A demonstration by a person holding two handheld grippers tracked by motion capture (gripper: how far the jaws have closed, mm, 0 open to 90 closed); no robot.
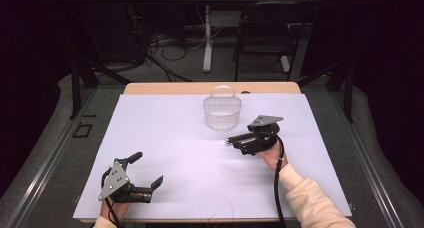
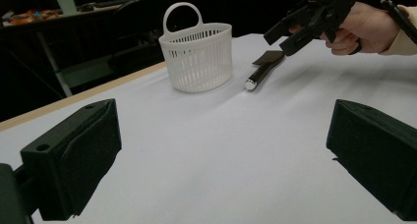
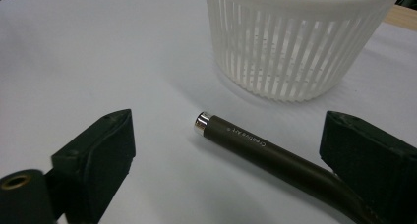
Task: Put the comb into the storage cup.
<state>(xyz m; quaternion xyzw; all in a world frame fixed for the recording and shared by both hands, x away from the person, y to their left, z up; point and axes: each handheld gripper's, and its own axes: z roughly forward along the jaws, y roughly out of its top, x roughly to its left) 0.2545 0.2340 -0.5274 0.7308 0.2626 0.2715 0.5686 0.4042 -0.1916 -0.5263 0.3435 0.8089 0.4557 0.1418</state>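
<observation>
A dark tool with a silver-capped handle (image 3: pixel 255 145) lies flat on the white table cover, just in front of a white slatted basket (image 3: pixel 295 52) with a loop handle. My right gripper (image 3: pixel 226 123) hovers low over the tool with its jaws open. The handle runs between them, nearer the right jaw, and the pads do not press on it. In the high view the right gripper (image 1: pixel 239 142) sits right of the basket (image 1: pixel 222 112), with the tool's silver tip (image 1: pixel 227 141) poking out to its left. My left gripper (image 1: pixel 147 169) rests open at the near left, holding nothing.
The white cover (image 1: pixel 175 138) spans most of the wooden table (image 1: pixel 165 88). From the left gripper view (image 2: pixel 223 116), the basket (image 2: pixel 199 57), tool (image 2: pixel 264 69) and right gripper (image 2: pixel 295 32) lie ahead. A chair (image 1: pixel 265 33) and cables stand beyond the far edge.
</observation>
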